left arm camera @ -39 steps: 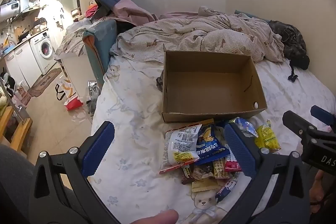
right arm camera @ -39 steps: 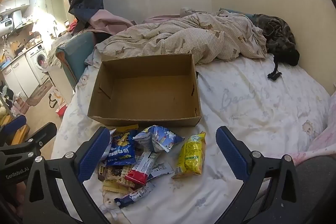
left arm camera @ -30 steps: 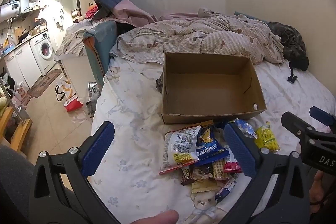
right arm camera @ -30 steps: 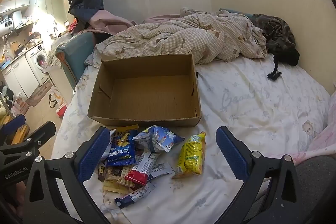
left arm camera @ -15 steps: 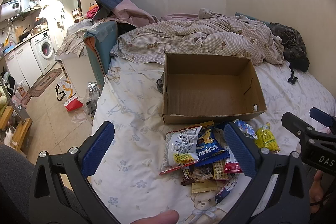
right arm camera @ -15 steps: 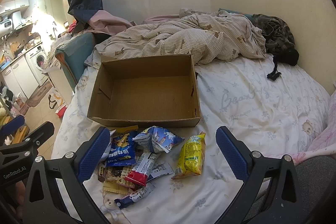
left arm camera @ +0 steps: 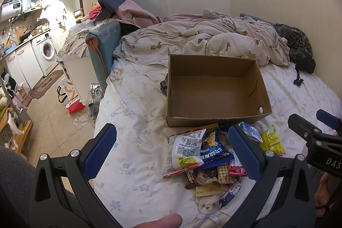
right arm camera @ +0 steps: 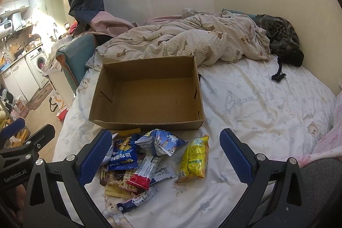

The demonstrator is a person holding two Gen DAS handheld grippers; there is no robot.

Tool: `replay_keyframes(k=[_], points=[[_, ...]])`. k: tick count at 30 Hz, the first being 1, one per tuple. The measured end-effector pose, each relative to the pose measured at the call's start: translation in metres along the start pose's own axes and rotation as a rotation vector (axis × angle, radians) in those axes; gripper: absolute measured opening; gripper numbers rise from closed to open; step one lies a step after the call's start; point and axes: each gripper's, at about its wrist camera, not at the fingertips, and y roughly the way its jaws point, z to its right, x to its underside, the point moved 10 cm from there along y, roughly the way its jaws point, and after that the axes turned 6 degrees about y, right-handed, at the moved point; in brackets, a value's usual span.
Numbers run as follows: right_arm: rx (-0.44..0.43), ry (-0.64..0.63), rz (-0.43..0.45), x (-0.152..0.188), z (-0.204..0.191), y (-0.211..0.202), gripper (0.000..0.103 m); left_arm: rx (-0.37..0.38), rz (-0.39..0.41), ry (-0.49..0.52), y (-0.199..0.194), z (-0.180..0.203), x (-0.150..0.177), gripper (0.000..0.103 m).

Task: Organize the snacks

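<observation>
Nothing moved, snack pile [right arm camera: 149, 159] before cardboard box [right arm camera: 147, 123] (both grippers gaping)

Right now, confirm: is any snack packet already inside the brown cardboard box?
No, the brown cardboard box shows only bare floor; snack packets lie outside it.

A lived-in home, a small studio flat where bedroom and kitchen share one room. A bed with a white flower-and-bear printed sheet [right arm camera: 267, 104] carries a rumpled beige checked duvet [right arm camera: 192, 42] at its far end. Left of the bed, across a tiled floor [left arm camera: 49, 112], stand a white front-loading washing machine [left arm camera: 46, 51] and white cabinets [left arm camera: 21, 65].
</observation>
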Motion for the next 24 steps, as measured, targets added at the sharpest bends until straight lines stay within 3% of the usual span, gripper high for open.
replay_keyframes(k=[24], points=[[-0.001, 0.002, -0.003, 0.0007, 0.0001, 0.0019, 0.103, -0.001, 0.0, -0.005, 0.0019, 0.0005, 0.0011, 0.103]])
